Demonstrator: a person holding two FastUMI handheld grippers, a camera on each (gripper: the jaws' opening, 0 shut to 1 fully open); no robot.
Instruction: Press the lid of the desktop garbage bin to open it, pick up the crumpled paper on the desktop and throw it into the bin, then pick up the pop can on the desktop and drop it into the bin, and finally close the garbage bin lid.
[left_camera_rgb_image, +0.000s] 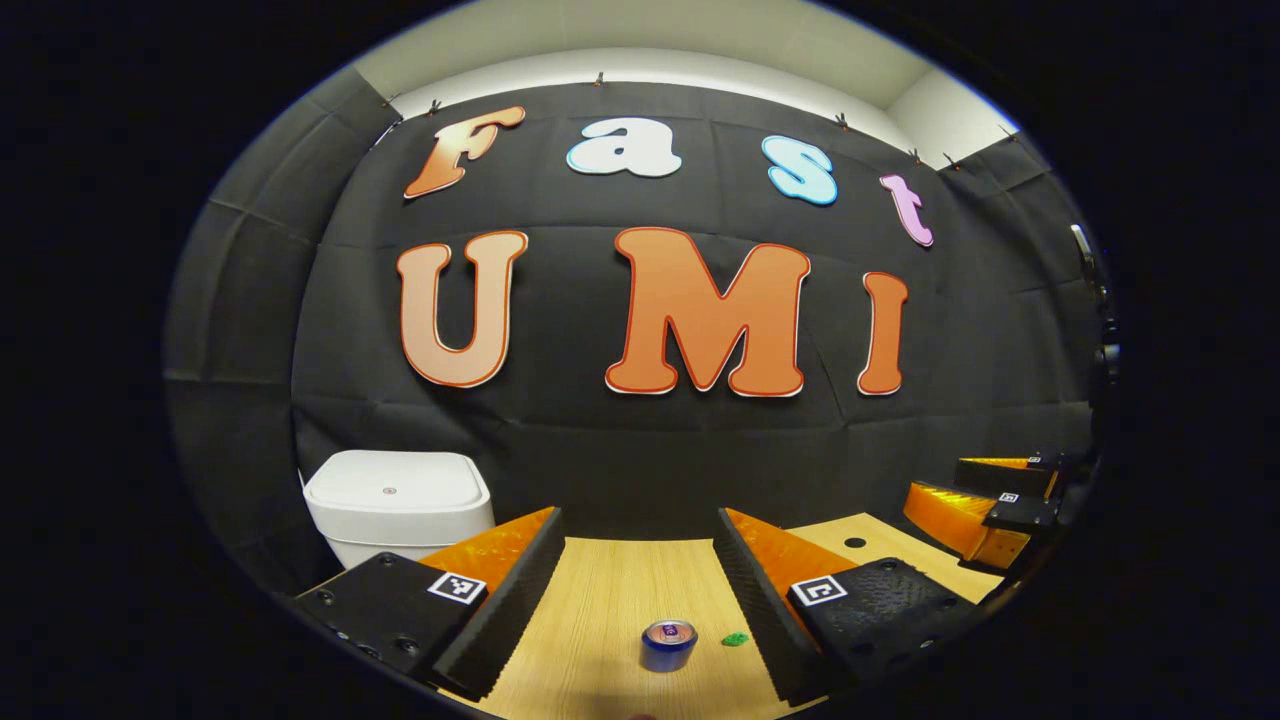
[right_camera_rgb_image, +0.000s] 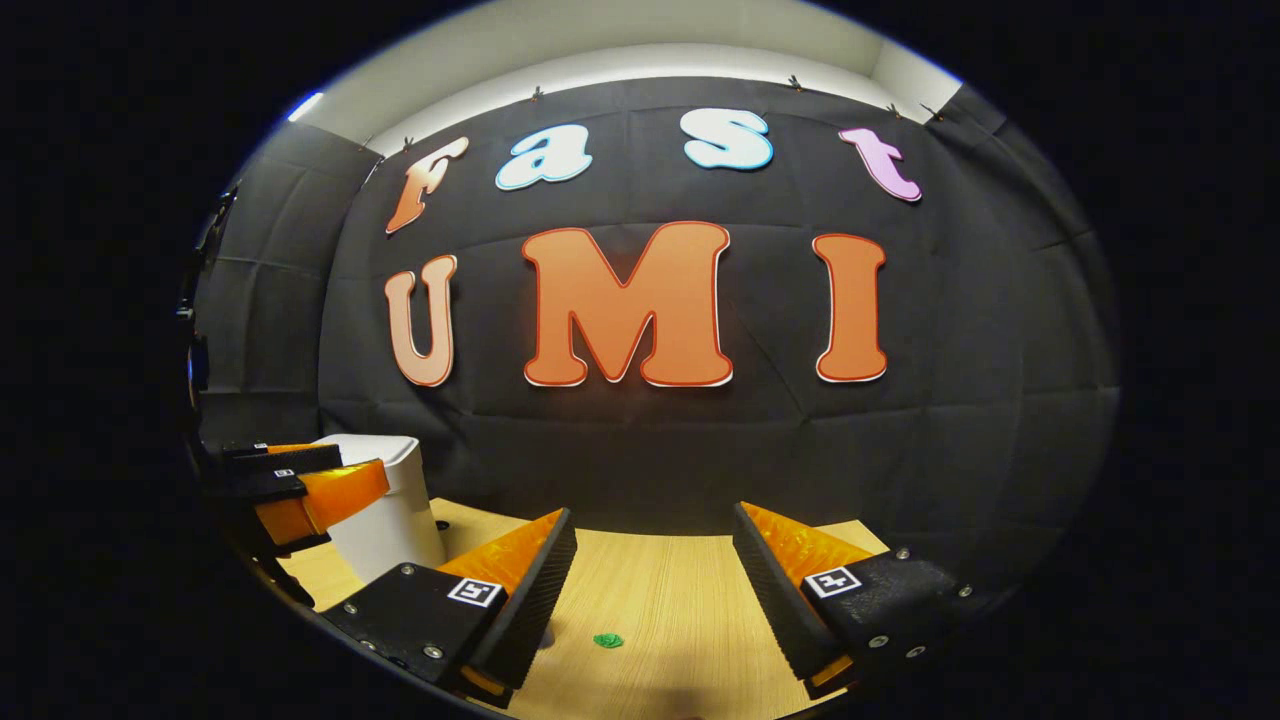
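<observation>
One pop can stands between the left gripper's wide-open, empty jaws; one crumpled paper lies between the right gripper's, equally open and empty.

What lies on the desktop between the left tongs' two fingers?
In the left gripper view, the pop can stands upright between the open left tongs, with the green crumpled paper just beside it.

Wood-grain desktop, glossy plastic bin

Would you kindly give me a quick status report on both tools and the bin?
Left tool open, empty. Right tool open, empty. Bin lid shut; can and green paper on desk. Nothing blocking.
</observation>
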